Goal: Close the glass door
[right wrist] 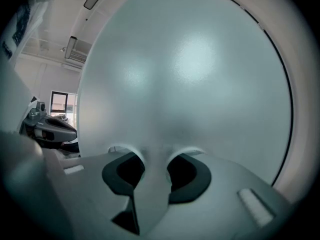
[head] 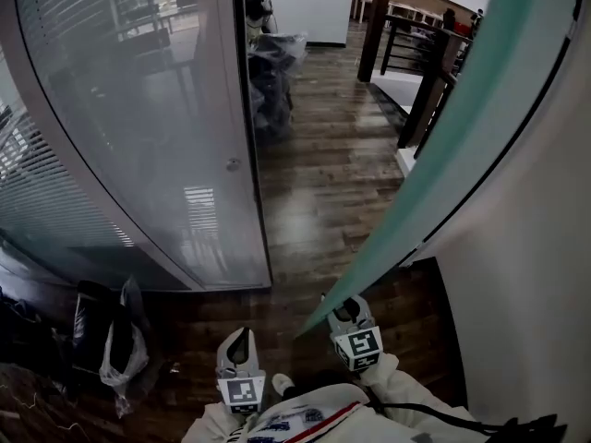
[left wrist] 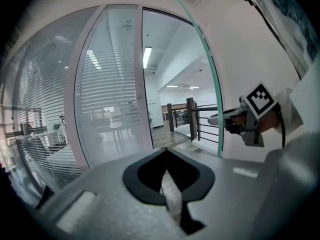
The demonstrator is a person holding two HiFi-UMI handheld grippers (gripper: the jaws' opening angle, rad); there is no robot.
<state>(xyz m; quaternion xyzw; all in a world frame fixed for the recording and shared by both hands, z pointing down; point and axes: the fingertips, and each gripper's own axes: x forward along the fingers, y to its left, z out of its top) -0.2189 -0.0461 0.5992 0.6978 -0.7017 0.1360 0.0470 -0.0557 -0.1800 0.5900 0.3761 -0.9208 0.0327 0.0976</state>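
The glass door [head: 480,127] is a frosted, green-edged pane that stands swung open along the white wall on the right. Its free edge runs down to my right gripper [head: 343,310], which is shut on that edge. In the right gripper view the pane [right wrist: 190,74] fills the picture and sits between the jaws of the right gripper [right wrist: 155,159]. My left gripper [head: 239,344] hangs beside it to the left, shut and holding nothing; in its own view the left gripper [left wrist: 165,151] points at the doorway, with the door edge [left wrist: 212,84] and the right gripper [left wrist: 225,120] at the right.
A curved glass wall with blinds [head: 138,109] and the door frame post [head: 245,127] stand on the left. Wooden floor [head: 323,173] runs through the opening. A dark railing [head: 416,63] stands beyond it. Bags [head: 125,344] lie on the floor at the lower left.
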